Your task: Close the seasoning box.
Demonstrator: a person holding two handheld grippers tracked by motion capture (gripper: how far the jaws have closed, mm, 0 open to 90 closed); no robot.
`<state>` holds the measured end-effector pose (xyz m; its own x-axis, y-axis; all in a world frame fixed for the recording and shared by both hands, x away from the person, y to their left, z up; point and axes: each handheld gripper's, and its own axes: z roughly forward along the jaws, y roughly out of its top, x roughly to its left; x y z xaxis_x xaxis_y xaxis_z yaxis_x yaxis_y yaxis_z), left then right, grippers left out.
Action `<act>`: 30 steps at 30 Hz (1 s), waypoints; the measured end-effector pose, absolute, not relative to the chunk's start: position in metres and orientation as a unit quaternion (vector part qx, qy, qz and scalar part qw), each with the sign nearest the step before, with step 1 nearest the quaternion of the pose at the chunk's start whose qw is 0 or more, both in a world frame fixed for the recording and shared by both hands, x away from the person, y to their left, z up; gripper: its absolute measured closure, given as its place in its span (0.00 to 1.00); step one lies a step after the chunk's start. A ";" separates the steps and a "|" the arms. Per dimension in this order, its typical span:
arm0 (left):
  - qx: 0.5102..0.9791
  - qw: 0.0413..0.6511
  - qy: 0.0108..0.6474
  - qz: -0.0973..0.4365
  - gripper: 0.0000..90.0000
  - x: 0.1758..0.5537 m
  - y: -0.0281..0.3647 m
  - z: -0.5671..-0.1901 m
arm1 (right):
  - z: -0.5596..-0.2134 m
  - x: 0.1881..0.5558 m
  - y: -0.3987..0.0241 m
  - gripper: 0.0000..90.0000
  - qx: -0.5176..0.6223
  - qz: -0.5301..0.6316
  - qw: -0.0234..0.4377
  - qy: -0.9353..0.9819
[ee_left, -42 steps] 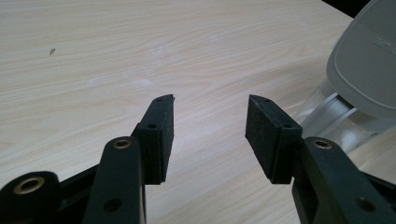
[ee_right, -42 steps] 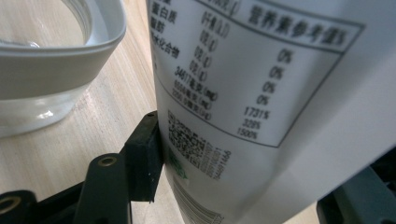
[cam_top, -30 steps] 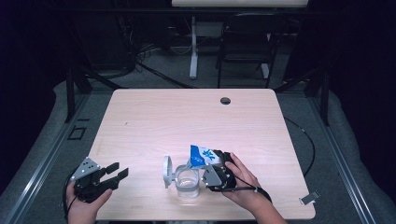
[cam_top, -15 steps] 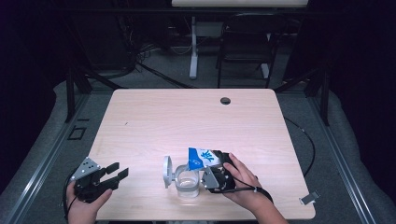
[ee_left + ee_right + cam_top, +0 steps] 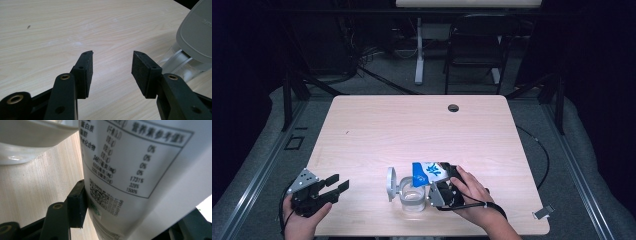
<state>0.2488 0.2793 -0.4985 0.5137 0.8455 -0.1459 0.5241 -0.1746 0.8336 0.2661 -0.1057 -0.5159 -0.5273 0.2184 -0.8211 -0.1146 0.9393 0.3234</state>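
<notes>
Nearest the person, the right claw (image 5: pixel 443 186) is clamped on a blue-and-white pouch (image 5: pixel 428 173), its pads pressed against the printed sides. The pouch is tipped with its top over the clear jar (image 5: pixel 413 196), which reads as pouring: the grip sits low on the pouch so the mouth stays free above the opening. The jar stands near the front edge of the desk (image 5: pixel 412 125), its grey hinged lid (image 5: pixel 391 183) swung up on the left and out of the way. Off to the left, the left claw (image 5: pixel 333 186) hovers wide and empty, well apart from the jar, likely waiting to close the lid or steady the jar. Beyond, a dark grommet hole (image 5: pixel 453 107) sits near the desk's far edge.
</notes>
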 end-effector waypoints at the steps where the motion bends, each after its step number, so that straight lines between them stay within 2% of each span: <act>1: 0.744 0.449 0.461 0.179 0.58 0.249 0.279 -0.498 | -0.516 0.266 -0.106 0.45 0.029 0.167 0.487 0.857; 30: 0.743 0.451 0.461 0.179 0.58 0.249 0.279 -0.499 | -0.526 0.263 -0.104 0.45 0.005 0.134 0.492 0.860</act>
<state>0.2490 0.2792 -0.4988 0.5105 0.8465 -0.1510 0.5245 -0.1674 0.8348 0.2626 -0.1044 -0.5259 -0.5149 0.1408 -0.8456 -0.1229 0.9641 0.2354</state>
